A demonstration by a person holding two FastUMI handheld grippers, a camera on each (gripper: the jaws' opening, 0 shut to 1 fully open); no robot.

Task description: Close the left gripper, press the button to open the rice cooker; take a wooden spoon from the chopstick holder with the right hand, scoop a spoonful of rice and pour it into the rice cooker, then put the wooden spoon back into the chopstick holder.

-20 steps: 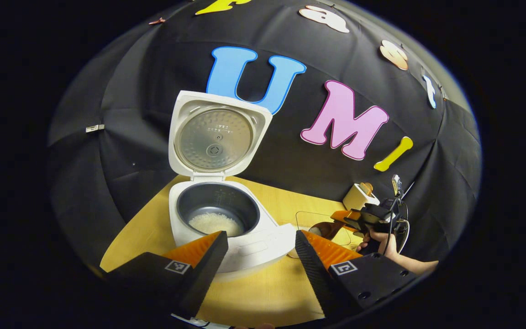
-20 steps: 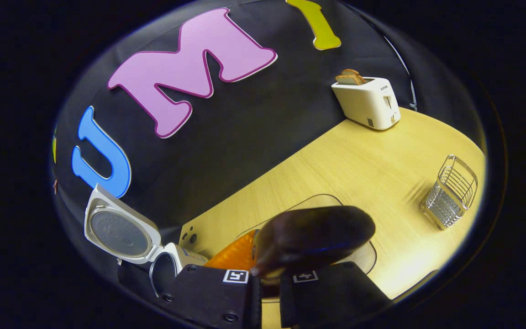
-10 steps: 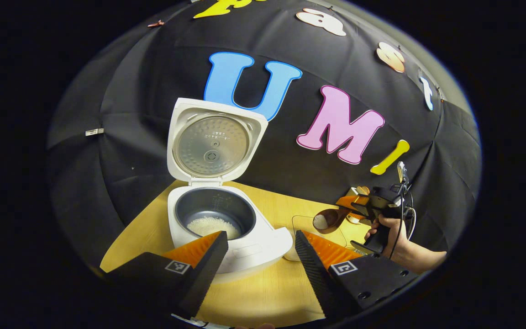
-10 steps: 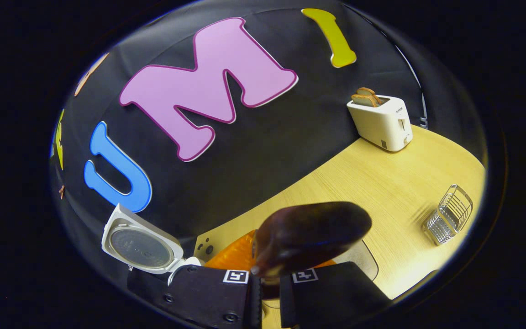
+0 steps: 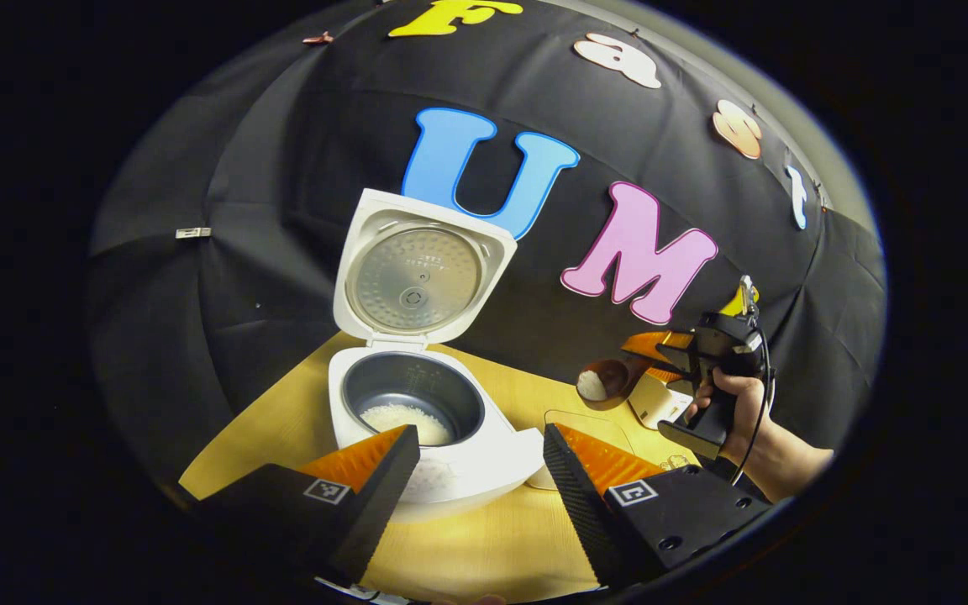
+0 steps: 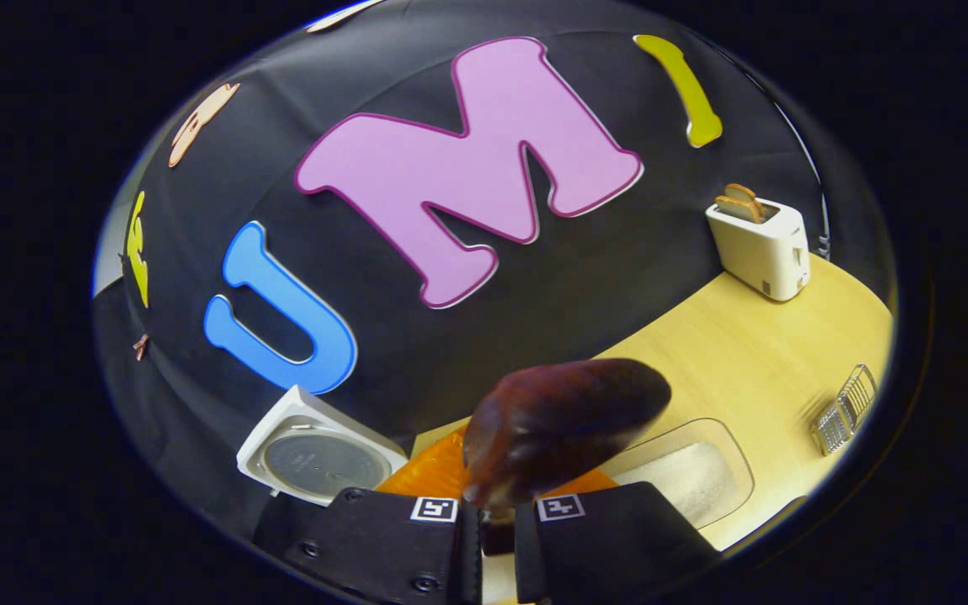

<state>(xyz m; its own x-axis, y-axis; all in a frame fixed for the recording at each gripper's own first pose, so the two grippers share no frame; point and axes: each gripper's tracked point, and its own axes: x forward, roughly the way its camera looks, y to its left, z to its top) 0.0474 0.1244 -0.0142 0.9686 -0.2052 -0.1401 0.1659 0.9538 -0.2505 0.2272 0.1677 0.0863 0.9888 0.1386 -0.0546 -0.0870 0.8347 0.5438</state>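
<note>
- The counter [image 5: 484, 546] carries everything, with a toaster [image 6: 763, 244] at the back by the wall.
- The rice cooker [image 5: 425, 412] stands with its lid [image 5: 421, 273] upright; some rice [image 5: 404, 418] lies in its pot.
- A clear tray of rice [image 6: 690, 477] lies on the counter below the spoon.
- The wire chopstick holder [image 6: 847, 409] stands near the counter's right edge, well apart from the toaster.
- The left gripper [image 5: 480, 470] hovers in front of the rice cooker, fingers spread wide, holding nothing.
- The right gripper [image 6: 488, 525] is clamped on the handle of the wooden spoon [image 6: 564, 424]; in the left gripper view the spoon's bowl [image 5: 600, 381] carries rice in the air, right of the cooker.
</note>
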